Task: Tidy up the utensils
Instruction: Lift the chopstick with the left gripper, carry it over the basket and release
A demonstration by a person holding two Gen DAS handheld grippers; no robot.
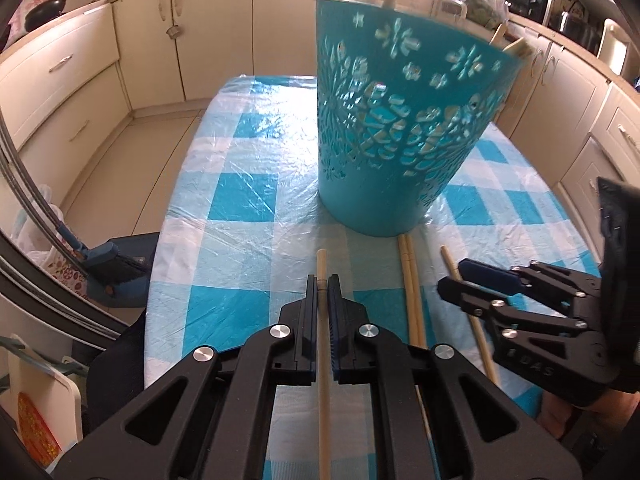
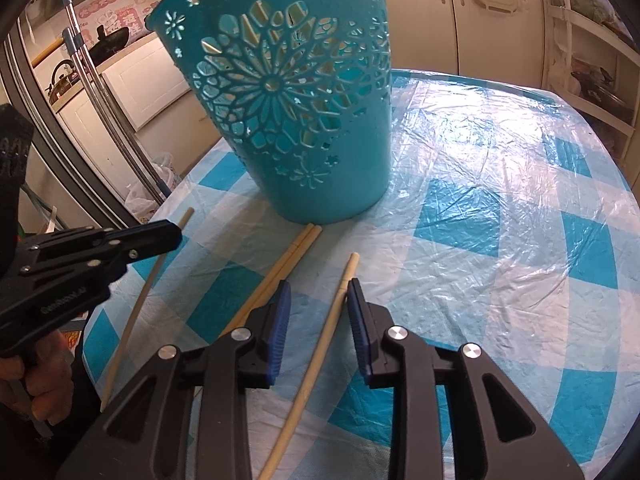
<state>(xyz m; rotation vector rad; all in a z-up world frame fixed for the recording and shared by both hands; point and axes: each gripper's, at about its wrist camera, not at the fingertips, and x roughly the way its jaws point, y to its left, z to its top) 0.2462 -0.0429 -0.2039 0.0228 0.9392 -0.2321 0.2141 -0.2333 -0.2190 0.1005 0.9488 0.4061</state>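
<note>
Pinching one pale wooden chopstick (image 1: 323,344) between pressed-together pads, the left gripper (image 1: 322,280) is holding it lengthwise, tip aimed at the teal perforated plastic basket (image 1: 404,120). The right gripper (image 2: 316,286) is standing partly spread around another chopstick (image 2: 320,344) lying on the blue-checked tablecloth (image 2: 500,220), pads apparently clear, also pointing basketward.

Left hand-held gripper (image 1: 322,280) angled down, jaws clamped tight on chopstick (image 1: 321,264). Right hand-held gripper (image 2: 318,292) angled down, jaws parted, gripping nothing.
</note>
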